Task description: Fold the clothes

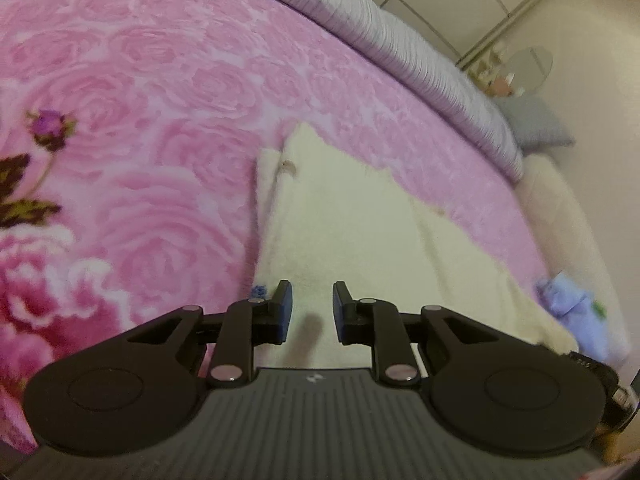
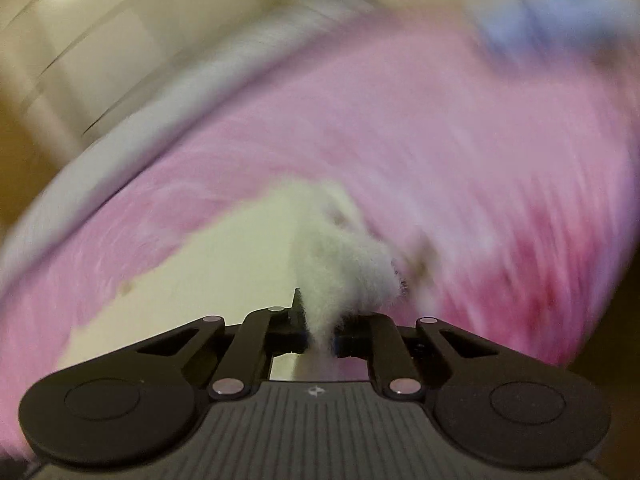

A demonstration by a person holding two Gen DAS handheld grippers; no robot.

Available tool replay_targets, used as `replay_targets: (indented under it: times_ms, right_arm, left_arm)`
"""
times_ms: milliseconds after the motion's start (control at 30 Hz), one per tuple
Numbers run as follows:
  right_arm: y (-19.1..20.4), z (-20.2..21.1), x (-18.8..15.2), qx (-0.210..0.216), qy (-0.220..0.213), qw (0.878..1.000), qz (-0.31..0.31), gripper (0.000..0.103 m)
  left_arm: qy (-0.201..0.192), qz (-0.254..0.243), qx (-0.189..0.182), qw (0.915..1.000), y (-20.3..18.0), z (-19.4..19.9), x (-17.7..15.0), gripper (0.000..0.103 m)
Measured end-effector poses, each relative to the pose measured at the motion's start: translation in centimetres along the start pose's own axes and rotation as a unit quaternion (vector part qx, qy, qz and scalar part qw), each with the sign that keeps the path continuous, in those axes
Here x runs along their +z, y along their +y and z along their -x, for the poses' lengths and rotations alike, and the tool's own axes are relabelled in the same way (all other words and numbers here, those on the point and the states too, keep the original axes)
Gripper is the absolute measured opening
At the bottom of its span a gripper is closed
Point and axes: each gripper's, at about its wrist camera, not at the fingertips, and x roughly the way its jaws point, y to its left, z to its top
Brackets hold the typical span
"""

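Bed [image 1: 500,128] carries everything: pink rose blanket [image 1: 168,128] spread across the top, grey striped cover [image 1: 400,40] running along its far edge, tiled floor beyond that. Cream fleece garment [image 1: 340,220] lies flat on the blanket toward the bed's right end, partly folded, one layer lapped over another along its left side, a small brown mark near its far tip. Past it, at the right end of the bed, a cream pad and a grey pillow [image 1: 536,124]; a small blue cloth [image 1: 568,300] sits at the near right edge, beside the garment, touching or not I can't tell. Left gripper [image 1: 313,312] sits low over the near part of the garment, jaws apart with a narrow gap, nothing between them, only fleece showing under the gap. Right gripper [image 2: 319,328] is clamped on a bunched edge of the same garment [image 2: 224,264], fuzzy white fleece squeezed between the pads and flaring out ahead of them; the fabric rises from the blanket [image 2: 440,140] to the jaws. Right view is heavily motion-blurred, so detail there is poor; blue cloth [image 2: 532,20] is just a smear at the far right.
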Motion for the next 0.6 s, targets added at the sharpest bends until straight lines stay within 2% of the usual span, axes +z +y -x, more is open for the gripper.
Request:
replay_targets:
  times_ms: [33, 67, 133, 167, 233, 267, 367, 400, 433, 467, 500, 567, 600]
  right_arm:
    - [2.6, 0.8, -0.3, 0.016, -0.019, 0.997, 0.067, 0.012]
    - [5.3, 1.5, -0.6, 0.032, -0.038, 0.990, 0.133, 0.012]
    - [9.8, 2.5, -1.7, 0.065, -0.062, 0.966, 0.243, 0.012]
    - [11.9, 2.8, -2.9, 0.086, -0.066, 0.949, 0.296, 0.012]
    - [15.0, 2.9, -5.5, 0.121, -0.061, 0.920, 0.369, 0.013]
    - [16.4, 2.5, -6.9, 0.137, -0.040, 0.903, 0.405, 0.014]
    - [18.7, 0.3, -10.7, 0.165, 0.020, 0.873, 0.458, 0.028]
    - [19.2, -0.4, -11.9, 0.171, 0.044, 0.863, 0.473, 0.039]
    - [19.3, -0.3, -12.2, 0.176, 0.040, 0.859, 0.479, 0.046]
    - [19.4, -0.2, -12.5, 0.181, 0.037, 0.855, 0.484, 0.060]
    - [19.1, 0.2, -12.1, 0.191, 0.042, 0.859, 0.472, 0.065]
    - [18.4, 0.8, -11.2, 0.210, 0.053, 0.867, 0.449, 0.065]
    - [17.8, 1.1, -10.3, 0.213, 0.056, 0.876, 0.428, 0.065]
  left_arm:
    - [-0.005, 0.007, -0.003, 1.0000, 0.3, 0.5, 0.1, 0.017]
    - [-0.011, 0.011, -0.005, 0.9999, 0.5, 1.0, 0.1, 0.017]
    - [-0.020, 0.020, -0.009, 0.9995, 1.0, 1.9, 0.0, 0.017]
    - [-0.022, 0.028, -0.012, 0.9993, 1.2, 2.3, -0.1, 0.017]
    - [-0.024, 0.043, -0.017, 0.9986, 1.7, 3.0, -0.4, 0.020]
    - [-0.024, 0.048, -0.016, 0.9984, 1.9, 3.2, -0.6, 0.021]
    - [-0.019, 0.061, -0.018, 0.9978, 2.2, 3.5, -1.2, 0.022]
    - [-0.017, 0.065, -0.022, 0.9975, 2.2, 3.6, -1.4, 0.022]
    - [-0.017, 0.068, -0.028, 0.9972, 2.2, 3.7, -1.5, 0.023]
    - [-0.016, 0.071, -0.033, 0.9968, 2.1, 3.8, -1.6, 0.024]
    - [-0.015, 0.075, -0.037, 0.9964, 2.1, 3.7, -1.6, 0.027]
    - [-0.013, 0.082, -0.046, 0.9955, 2.1, 3.6, -1.7, 0.027]
    - [-0.012, 0.085, -0.050, 0.9951, 2.0, 3.4, -1.7, 0.027]
